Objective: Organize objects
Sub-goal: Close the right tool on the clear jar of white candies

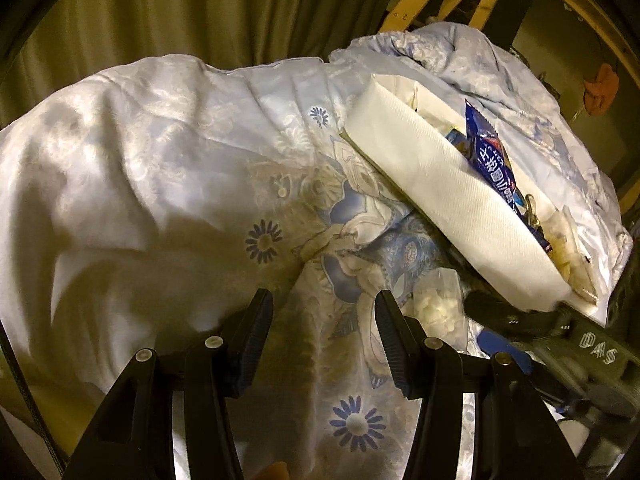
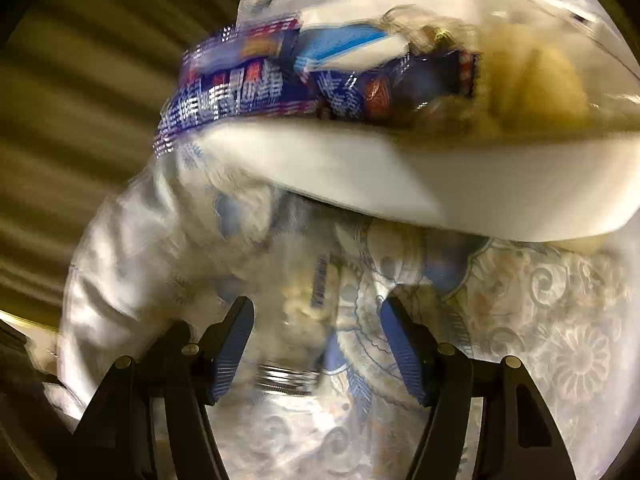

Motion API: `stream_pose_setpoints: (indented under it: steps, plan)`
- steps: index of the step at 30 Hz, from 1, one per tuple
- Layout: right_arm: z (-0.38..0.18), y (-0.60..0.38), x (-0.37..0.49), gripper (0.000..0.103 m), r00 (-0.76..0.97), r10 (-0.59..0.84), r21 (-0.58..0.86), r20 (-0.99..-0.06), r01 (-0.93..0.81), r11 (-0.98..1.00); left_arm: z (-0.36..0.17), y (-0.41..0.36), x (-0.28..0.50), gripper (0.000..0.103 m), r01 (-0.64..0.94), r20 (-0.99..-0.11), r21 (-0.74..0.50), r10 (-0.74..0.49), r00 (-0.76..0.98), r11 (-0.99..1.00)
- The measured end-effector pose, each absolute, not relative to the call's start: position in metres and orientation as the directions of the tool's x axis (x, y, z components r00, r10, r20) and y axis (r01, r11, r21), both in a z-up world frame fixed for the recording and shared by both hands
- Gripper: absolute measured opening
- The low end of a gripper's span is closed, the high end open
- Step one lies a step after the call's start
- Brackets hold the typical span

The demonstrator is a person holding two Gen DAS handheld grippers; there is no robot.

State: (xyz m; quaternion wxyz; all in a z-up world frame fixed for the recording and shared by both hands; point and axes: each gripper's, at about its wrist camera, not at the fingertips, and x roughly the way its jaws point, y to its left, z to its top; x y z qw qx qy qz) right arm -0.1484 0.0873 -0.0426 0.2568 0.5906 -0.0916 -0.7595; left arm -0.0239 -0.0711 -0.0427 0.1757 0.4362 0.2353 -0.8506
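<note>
White fabric bin (image 1: 440, 196) upper right of left view, on floral quilt (image 1: 160, 160), holding blue snack packet (image 1: 490, 156). Clear jar (image 2: 296, 340) between spread right gripper (image 2: 318, 344) fingers, ungripped; view blurred. Left gripper (image 1: 324, 336) agape, empty. Steady first, centre on jar, close squarely below threaded neck.

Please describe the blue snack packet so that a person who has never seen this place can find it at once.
Find the pale floral quilt that covers the bed, then the white fabric bin lying tilted on it at the right. The blue snack packet sticks out over the bin's front edge. It is the only glossy dark-blue wrapper with white printed characters; the other things in the bin are pale or clear.
</note>
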Motion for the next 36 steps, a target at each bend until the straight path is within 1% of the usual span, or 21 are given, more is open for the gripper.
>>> stream_pose_setpoints:
  steps: [3, 6, 9, 11, 16, 21, 24, 25, 26, 29, 31, 36]
  plan:
    - [-0.047, 0.091, -0.147, 0.066, -0.176, -0.511, 0.455, -0.841, 0.281, -0.845, -0.043, -0.071, -0.023, 0.050, 0.514, -0.828, -0.237, -0.105, -0.551, -0.825]
    - [-0.046, 0.099, -0.146, 0.062, -0.173, -0.526, 0.467, -0.833, 0.289, -0.835, -0.045, -0.072, -0.024, 0.051, 0.512, -0.836, -0.243, -0.089, -0.542, -0.824]
    - [-0.044, 0.102, -0.145, 0.050, -0.177, -0.531, 0.472, -0.829, 0.289, -0.833, -0.046, -0.070, -0.025, 0.051, 0.504, -0.842, -0.232, -0.088, -0.533, -0.832]
    - [-0.039, 0.100, -0.144, 0.040, -0.179, -0.534, 0.474, -0.826, 0.291, -0.831, -0.046, -0.070, -0.025, 0.051, 0.501, -0.842, -0.229, -0.088, -0.532, -0.834]
    - [-0.026, 0.094, -0.138, 0.033, -0.202, -0.483, 0.402, -0.852, 0.336, -0.851, -0.047, -0.069, -0.025, 0.051, 0.498, -0.848, -0.230, -0.079, -0.524, -0.837]
    - [-0.024, 0.079, -0.131, 0.035, -0.198, -0.419, 0.310, -0.886, 0.418, -0.854, -0.049, -0.070, -0.027, 0.051, 0.495, -0.852, -0.227, -0.076, -0.519, -0.839]
    - [-0.033, 0.079, -0.134, 0.039, -0.178, -0.414, 0.319, -0.893, 0.398, -0.860, -0.049, -0.071, -0.027, 0.050, 0.504, -0.858, -0.220, -0.081, -0.508, -0.835]
    - [-0.040, 0.082, -0.136, 0.043, -0.149, -0.421, 0.341, -0.895, 0.382, -0.859, -0.050, -0.072, -0.027, 0.050, 0.507, -0.860, -0.223, -0.077, -0.504, -0.833]
    - [-0.049, 0.083, -0.138, 0.043, -0.121, -0.422, 0.354, -0.898, 0.367, -0.860, -0.051, -0.073, -0.028, 0.050, 0.510, -0.864, -0.223, -0.074, -0.498, -0.831]
    - [-0.057, 0.090, -0.140, 0.043, -0.117, -0.455, 0.391, -0.883, 0.352, -0.850, -0.054, -0.074, -0.028, 0.051, 0.511, -0.872, -0.225, -0.063, -0.485, -0.830]
    - [-0.056, 0.092, -0.140, 0.040, -0.122, -0.447, 0.381, -0.886, 0.356, -0.853, -0.053, -0.071, -0.029, 0.051, 0.506, -0.873, -0.209, -0.074, -0.483, -0.837]
    - [-0.055, 0.087, -0.139, 0.040, -0.136, -0.413, 0.333, -0.900, 0.395, -0.856, -0.054, -0.069, -0.030, 0.051, 0.503, -0.875, -0.204, -0.073, -0.478, -0.840]
